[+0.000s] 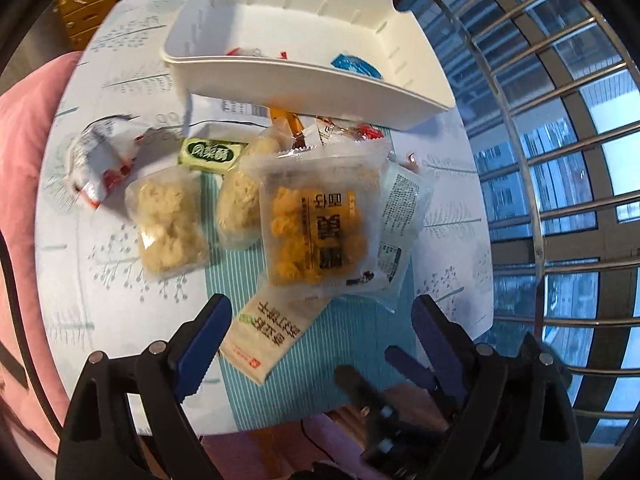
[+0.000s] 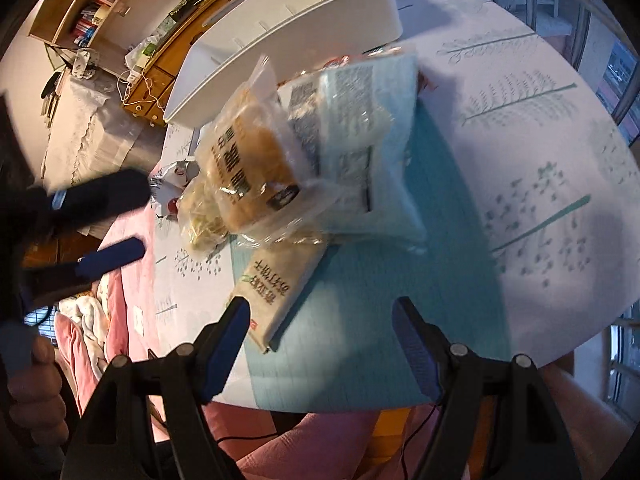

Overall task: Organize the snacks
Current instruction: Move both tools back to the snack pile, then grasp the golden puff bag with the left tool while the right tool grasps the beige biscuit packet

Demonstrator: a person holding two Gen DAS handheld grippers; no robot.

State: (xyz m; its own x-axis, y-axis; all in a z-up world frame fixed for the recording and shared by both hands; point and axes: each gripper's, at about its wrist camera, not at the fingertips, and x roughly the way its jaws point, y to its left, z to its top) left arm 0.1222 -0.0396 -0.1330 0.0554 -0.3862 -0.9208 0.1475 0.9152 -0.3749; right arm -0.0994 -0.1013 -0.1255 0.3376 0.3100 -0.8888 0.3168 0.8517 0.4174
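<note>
Hovering over crinkly clear snack packets (image 1: pixel 320 224), jaws spread.

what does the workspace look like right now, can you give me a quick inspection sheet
surface: round table under a pale leaf-print cloth, with a teal striped mat in the middle
job's things: white bin at the far side, a few wrappers inside; snack packets heaped on the mat, orange snack pack on top, cream sachet nearest the grippers, green bar, red and white wrapper
clutter: nothing seen beyond the snacks
grippers: left gripper open, empty; right gripper open, empty, both short of the pile
cables: thin black wire below the table edge
surroundings: window bars, wooden shelves, pink fabric
</note>
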